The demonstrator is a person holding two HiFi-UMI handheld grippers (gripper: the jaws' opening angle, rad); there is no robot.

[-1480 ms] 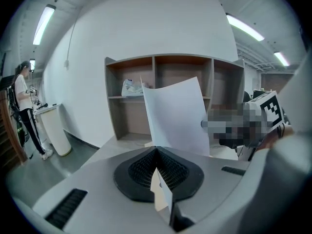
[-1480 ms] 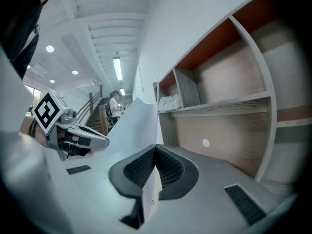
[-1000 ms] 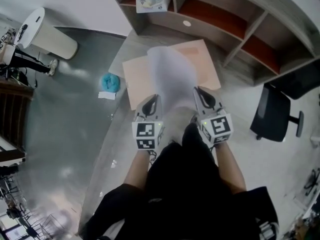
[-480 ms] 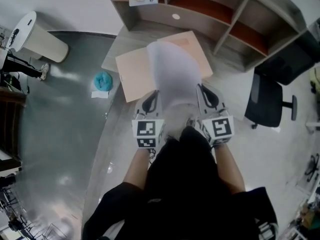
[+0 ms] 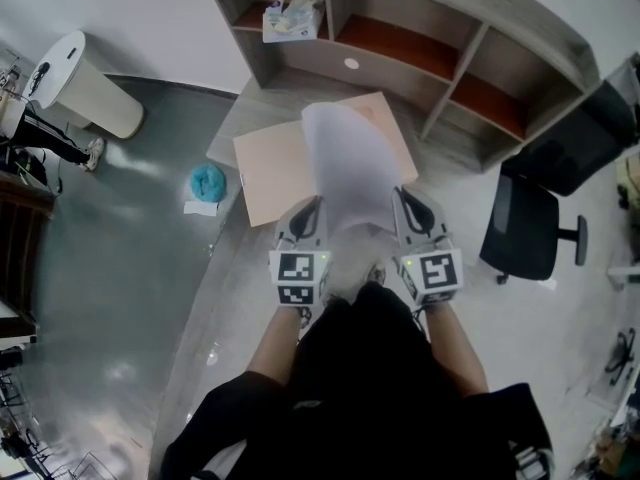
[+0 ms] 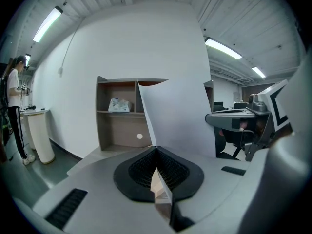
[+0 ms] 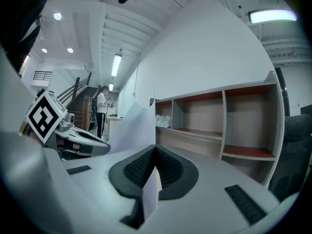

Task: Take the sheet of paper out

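Left tongs (image 5: 307, 218) and right tongs (image 5: 412, 213), both clamped on paper sheet (image 5: 350, 163)

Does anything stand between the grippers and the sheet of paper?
Nothing visible does. The left gripper and right gripper are each shut directly on the near edge of the sheet of paper, holding it up over the tan folder.

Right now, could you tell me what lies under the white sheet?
A beige board on the desk shows on either side of the sheet; its middle is covered, so anything there is unseen.
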